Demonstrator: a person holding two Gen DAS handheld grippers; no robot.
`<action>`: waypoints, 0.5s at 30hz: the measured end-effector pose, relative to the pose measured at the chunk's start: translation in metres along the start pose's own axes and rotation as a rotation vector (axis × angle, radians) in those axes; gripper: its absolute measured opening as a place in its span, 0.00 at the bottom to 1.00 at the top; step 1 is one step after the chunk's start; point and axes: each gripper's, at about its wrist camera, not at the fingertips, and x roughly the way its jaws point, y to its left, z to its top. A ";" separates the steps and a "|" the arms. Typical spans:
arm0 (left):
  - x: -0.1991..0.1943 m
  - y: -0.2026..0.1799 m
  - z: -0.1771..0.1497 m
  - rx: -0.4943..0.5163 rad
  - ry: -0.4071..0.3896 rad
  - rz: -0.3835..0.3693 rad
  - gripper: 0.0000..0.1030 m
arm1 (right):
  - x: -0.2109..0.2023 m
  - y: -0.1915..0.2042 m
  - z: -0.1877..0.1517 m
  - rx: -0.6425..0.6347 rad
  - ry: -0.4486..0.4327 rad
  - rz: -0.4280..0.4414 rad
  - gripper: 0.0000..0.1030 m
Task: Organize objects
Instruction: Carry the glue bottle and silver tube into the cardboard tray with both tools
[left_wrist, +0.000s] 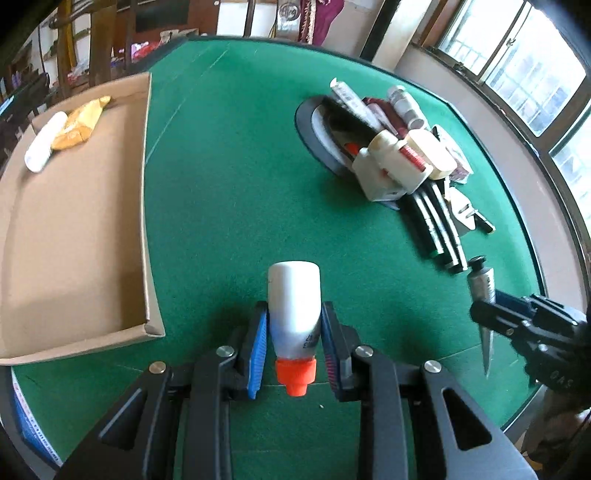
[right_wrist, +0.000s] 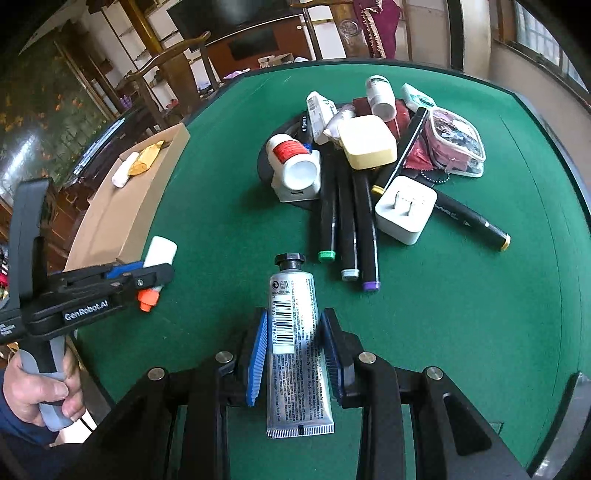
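White bottle (left_wrist: 293, 306) with orange cap (left_wrist: 296, 373), cap toward the camera, clamped between the blue pads (left_wrist: 258, 350) of the left gripper (left_wrist: 294, 332) and held above the green table (left_wrist: 229, 184); left wrist view. Silver tube (right_wrist: 297, 343) with black screw cap (right_wrist: 290, 260) at 12 o'clock and crimped end at 6 o'clock, clenched between the pads of the right gripper (right_wrist: 295, 347); right wrist view. Each gripper appears in the other's view: the right one at 3 o'clock of the left wrist view, the left one at 9 o'clock of the right wrist view, with the person's hand (right_wrist: 40, 395) on its grey handle. Cardboard tray (left_wrist: 74, 240) at 9 to 10 o'clock of the left wrist view, holding a white cylinder (left_wrist: 46, 142) touching a yellow packet (left_wrist: 79, 123) at its far end. Pile of loose objects at 1 to 2 o'clock of both views: thread spool in a white holder (right_wrist: 295, 168), cream case (right_wrist: 367, 142), white plug adapter (right_wrist: 404, 210), three black markers (right_wrist: 347, 221) side by side with green, grey and purple ends, a fourth marker (right_wrist: 469, 218) with a yellow end lying apart at 3 o'clock, clear zip pouch (right_wrist: 456, 142), white jar (right_wrist: 380, 96), all partly resting on a black disc (right_wrist: 269, 162)
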 end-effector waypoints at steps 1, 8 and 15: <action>-0.004 -0.002 0.001 0.001 -0.007 -0.006 0.26 | -0.001 0.001 0.000 -0.001 -0.002 0.003 0.31; -0.035 -0.002 0.004 -0.006 -0.066 -0.020 0.26 | -0.012 0.010 0.002 -0.025 -0.017 0.028 0.31; -0.061 0.018 0.003 -0.057 -0.108 -0.020 0.26 | -0.012 0.030 0.013 -0.053 -0.016 0.062 0.31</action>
